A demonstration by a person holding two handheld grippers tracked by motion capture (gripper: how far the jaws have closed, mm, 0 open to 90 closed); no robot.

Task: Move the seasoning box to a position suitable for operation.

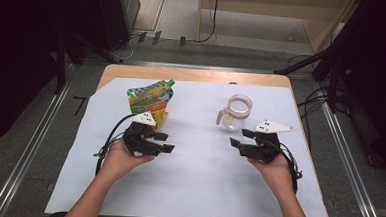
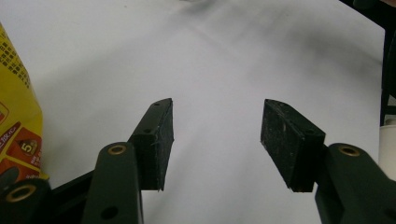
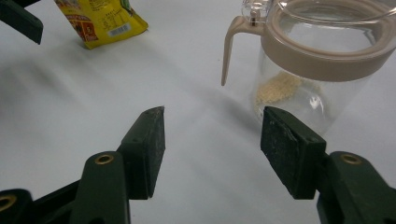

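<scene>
Both forearms come in from the near edge of the counter (image 1: pixel 197 189), bare and angled slightly inward. The left hand (image 1: pixel 121 157) grips the left claw (image 1: pixel 161 142) from below, left of the counter's middle, its jaws pointing toward the right side. The right hand (image 1: pixel 273 168) holds the right claw (image 1: pixel 237 141) toward the right edge, jaws aimed leftward (so the two face each other across a gap). Each claw's jaws stand parted with nothing between the pads (image 2: pixel 156 140), both hovering just over the surface.
</scene>
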